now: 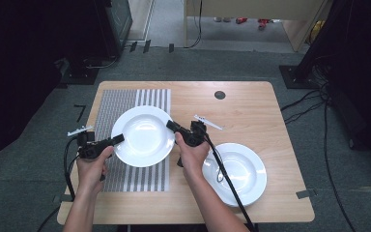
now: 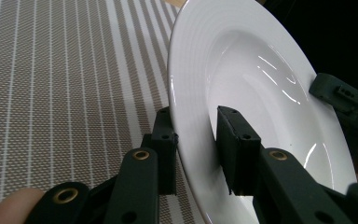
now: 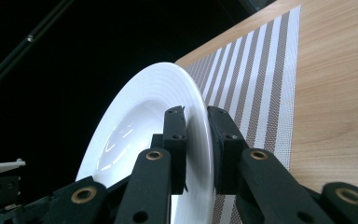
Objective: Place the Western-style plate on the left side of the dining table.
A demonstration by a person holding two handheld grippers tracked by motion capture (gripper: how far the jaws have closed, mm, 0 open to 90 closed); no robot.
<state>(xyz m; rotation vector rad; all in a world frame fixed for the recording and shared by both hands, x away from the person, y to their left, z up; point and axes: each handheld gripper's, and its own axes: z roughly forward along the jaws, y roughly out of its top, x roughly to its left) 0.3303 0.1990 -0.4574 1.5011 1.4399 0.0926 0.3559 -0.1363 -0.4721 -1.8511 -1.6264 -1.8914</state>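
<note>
A white deep plate (image 1: 143, 136) is being held above the striped placemat (image 1: 125, 104) at the left of the wooden surface (image 1: 251, 106), pinched at opposite edges. The left tongs (image 1: 118, 139) are being pressed onto its left rim, one jaw under the rim and one on its upper face, as is seen in the left gripper view (image 2: 196, 140). The right tongs (image 1: 170, 125) are being clamped on the far rim in the same way (image 3: 196, 140). A second white plate (image 1: 244, 174) is lying on the surface to the right, well apart, under the right forearm.

The plate is being judged stiff, fairly heavy for a rim pinch, glazed and slippery, and breakable if dropped. The flat outer rim is being judged the best place to grip, on two opposite sides, with the plate kept level.
</note>
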